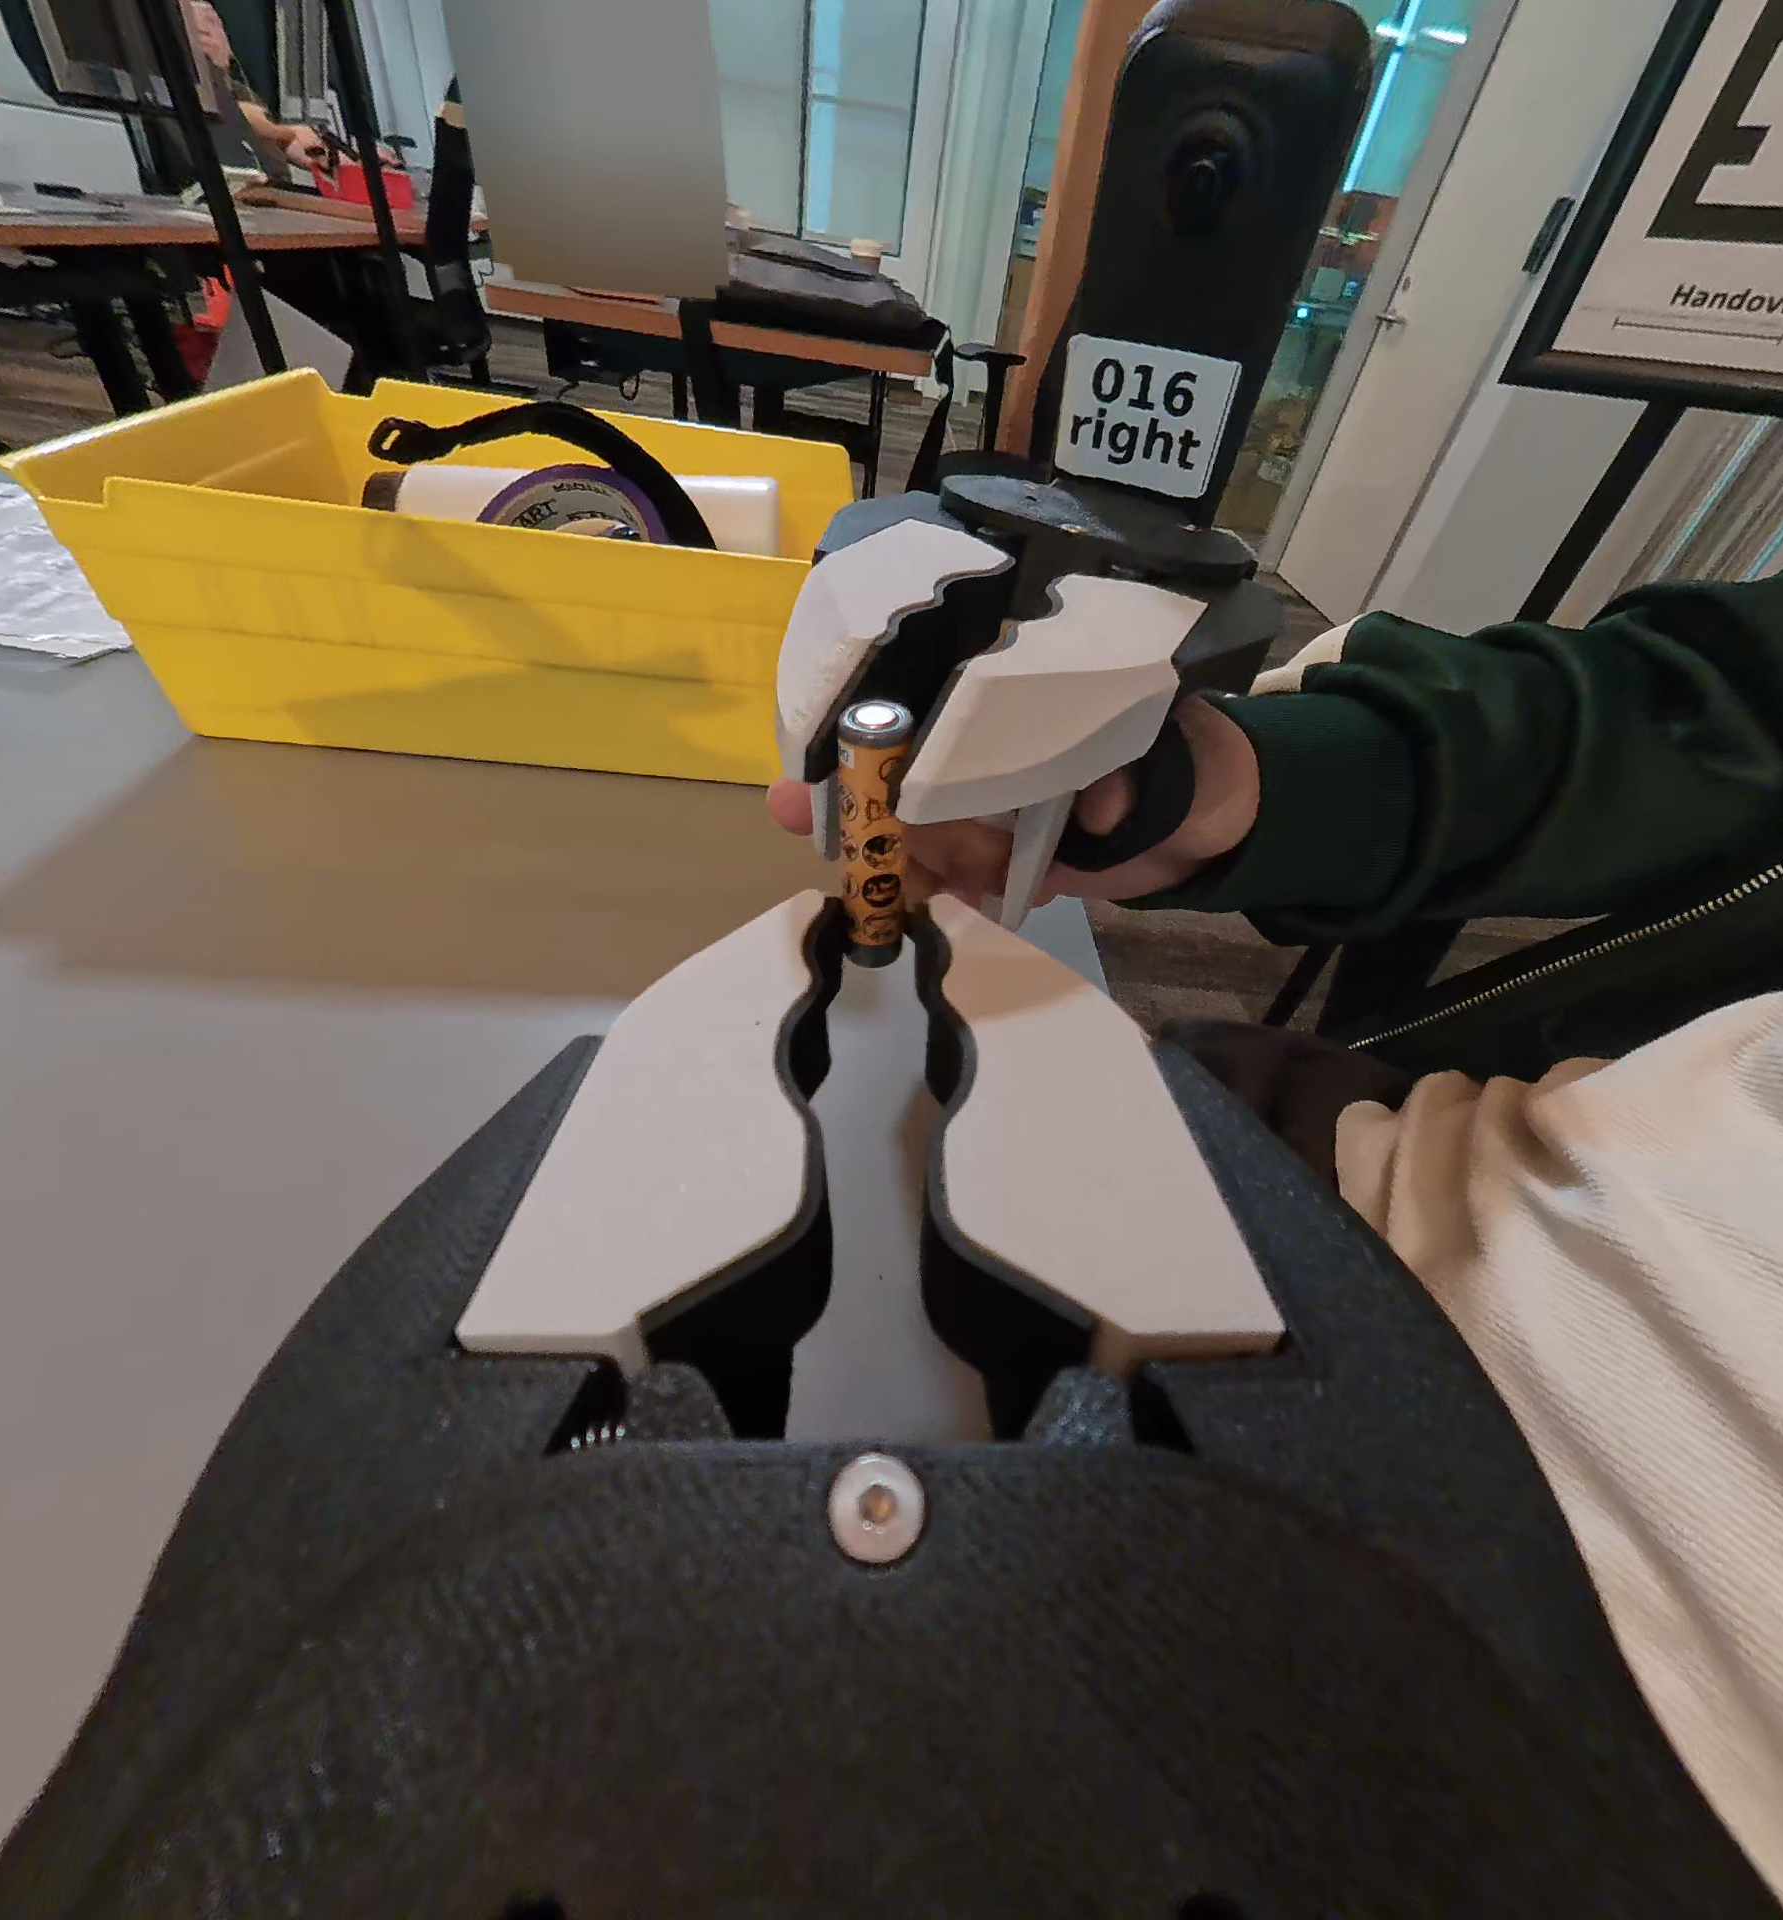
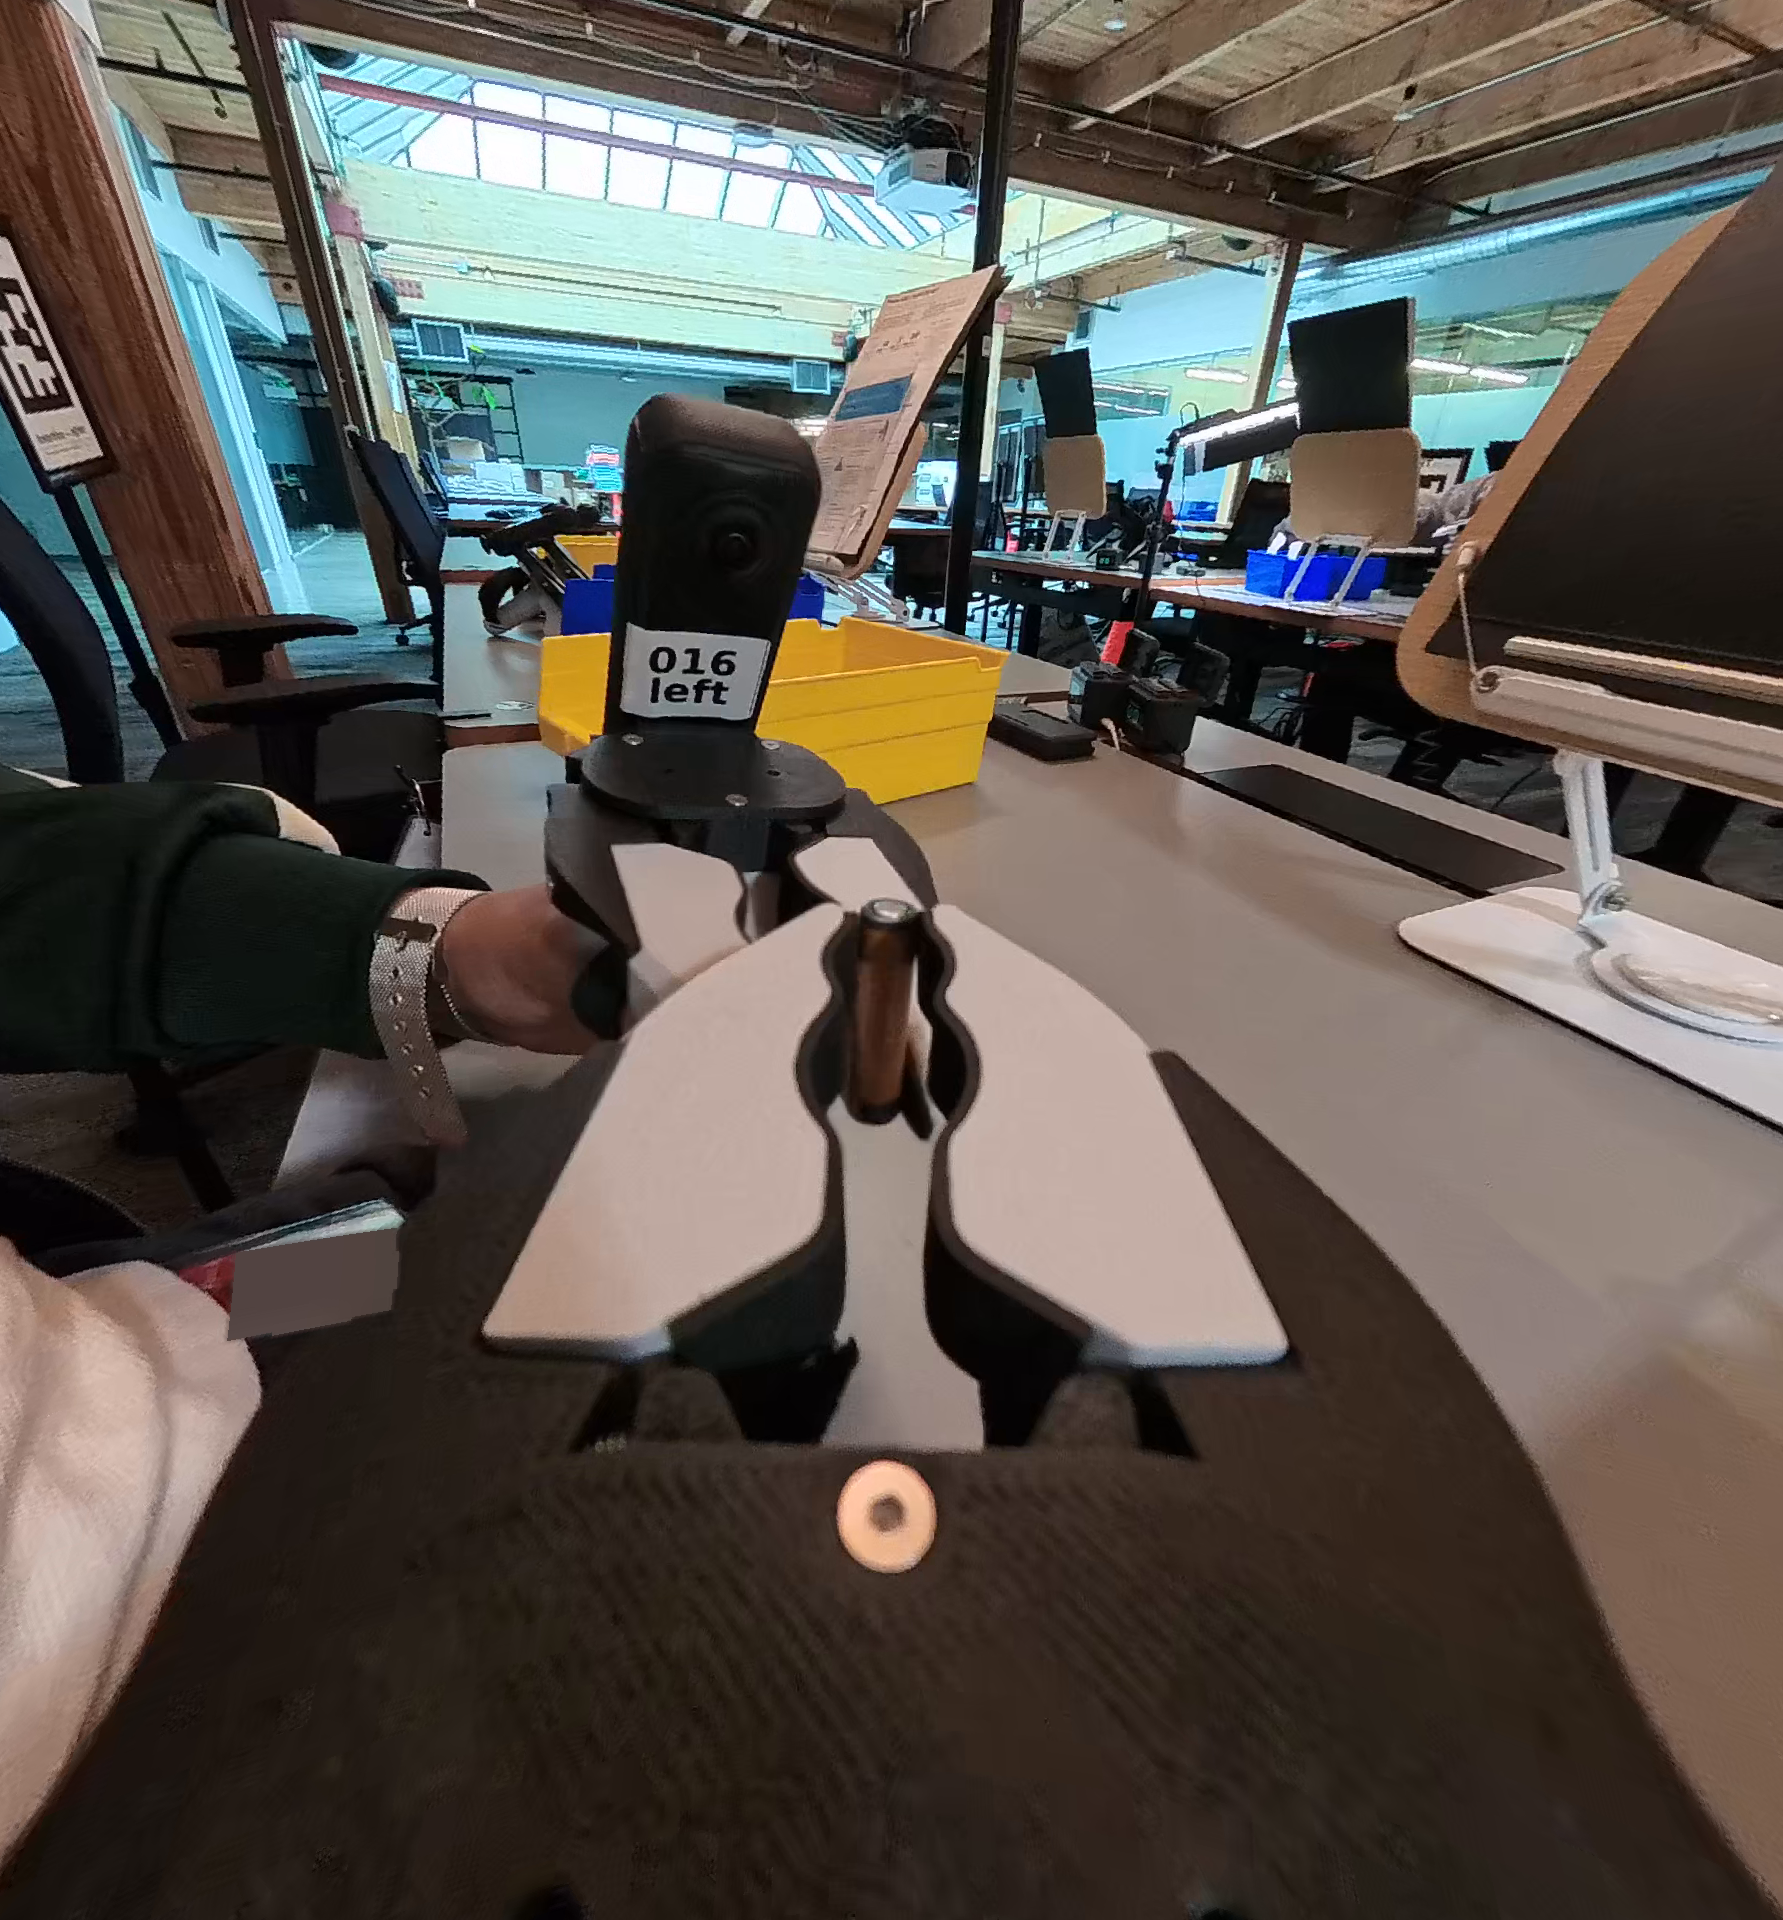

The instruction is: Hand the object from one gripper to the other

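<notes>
Both grippers meet nose to nose above the grey table [image 1: 243, 1039]. In the left wrist view the right gripper [image 1: 871, 790] comes in from two o'clock, tilted downward, a hand [image 1: 1126, 821] in a dark green sleeve wrapped round its black handle. In the right wrist view the left gripper [image 2: 762, 914] enters from nine o'clock, its hand [image 2: 513, 966] wearing a woven metal watch strap.

The battery [image 1: 874, 831] stands upright right between them, dead centre at twelve o'clock from the left gripper's [image 1: 871, 935] fingertips. It is a slim cylinder with an orange-gold wrapper, a row of small black round symbols down its side, and a shiny metal cap on top. The right gripper's jaws are narrowed onto its upper part, gripping it. The left gripper's tips flank its dark lower end closely; whether they press on it, I cannot tell.

From the right gripper [image 2: 882, 997] the battery [image 2: 882, 1008] looks brownish in shadow.

Writing is present: a white label with black print on each black camera post, plus a framed black-and-white marker sign at one o'clock.

A yellow bin [image 1: 430, 644] sits at eleven o'clock, holding a roll of purple tape [image 1: 575, 504].
</notes>
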The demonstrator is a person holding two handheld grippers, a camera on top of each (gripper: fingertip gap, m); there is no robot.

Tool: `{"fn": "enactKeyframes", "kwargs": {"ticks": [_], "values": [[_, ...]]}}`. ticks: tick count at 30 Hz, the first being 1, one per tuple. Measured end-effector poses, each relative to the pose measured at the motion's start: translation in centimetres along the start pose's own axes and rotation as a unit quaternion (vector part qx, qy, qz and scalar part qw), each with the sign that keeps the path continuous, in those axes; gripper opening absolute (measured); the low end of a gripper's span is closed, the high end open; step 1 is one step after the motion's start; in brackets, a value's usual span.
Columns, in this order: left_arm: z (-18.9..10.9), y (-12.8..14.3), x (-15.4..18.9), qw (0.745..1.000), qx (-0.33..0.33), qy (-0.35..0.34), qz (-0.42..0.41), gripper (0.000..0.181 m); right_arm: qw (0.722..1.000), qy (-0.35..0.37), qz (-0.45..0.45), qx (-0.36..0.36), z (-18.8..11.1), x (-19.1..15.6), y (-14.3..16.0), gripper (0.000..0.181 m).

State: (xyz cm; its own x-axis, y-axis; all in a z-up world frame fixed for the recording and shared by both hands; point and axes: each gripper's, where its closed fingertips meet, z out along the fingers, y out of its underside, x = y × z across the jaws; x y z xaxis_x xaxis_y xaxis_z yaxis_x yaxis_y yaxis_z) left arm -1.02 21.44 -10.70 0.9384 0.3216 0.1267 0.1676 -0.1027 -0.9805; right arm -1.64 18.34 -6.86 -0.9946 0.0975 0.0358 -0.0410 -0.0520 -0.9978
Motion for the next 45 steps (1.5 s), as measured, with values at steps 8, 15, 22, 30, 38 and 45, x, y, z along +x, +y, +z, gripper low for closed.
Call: {"fn": "enactKeyframes", "kwargs": {"ticks": [8,15,22,30,38,45], "values": [[-0.5,-0.7,-0.3,1.000,0.015,-0.003,-0.010,0.033,0.999,-0.005,0.026,0.024,-0.5,0.5,-0.5,0.011],[-0.7,-1.6,-0.1,0.999,0.043,0.001,-0.017,0.023,0.999,-0.028,0.028,0.021,-0.1,-0.4,-0.3,0.011],[-1.2,-2.3,0.2,0.998,0.047,0.019,-0.042,0.010,0.996,0.039,0.019,0.082,-0.8,1.6,-2.2,0.073],[-3.3,-3.8,-1.2,0.994,0.099,-0.010,-0.052,0.010,0.995,-0.040,0.096,0.001,-0.1,0.7,0.9,0.028],[-2.5,-3.8,-0.6,0.995,0.093,-0.001,-0.046,0.009,0.993,-0.066,0.093,-0.013,0.5,-0.6,1.3,0.016],[-1.7,-3.7,0.1,0.996,0.082,-0.001,-0.024,0.010,0.990,-0.083,0.112,-0.020,0.4,-1.1,1.3,0.010]]}}
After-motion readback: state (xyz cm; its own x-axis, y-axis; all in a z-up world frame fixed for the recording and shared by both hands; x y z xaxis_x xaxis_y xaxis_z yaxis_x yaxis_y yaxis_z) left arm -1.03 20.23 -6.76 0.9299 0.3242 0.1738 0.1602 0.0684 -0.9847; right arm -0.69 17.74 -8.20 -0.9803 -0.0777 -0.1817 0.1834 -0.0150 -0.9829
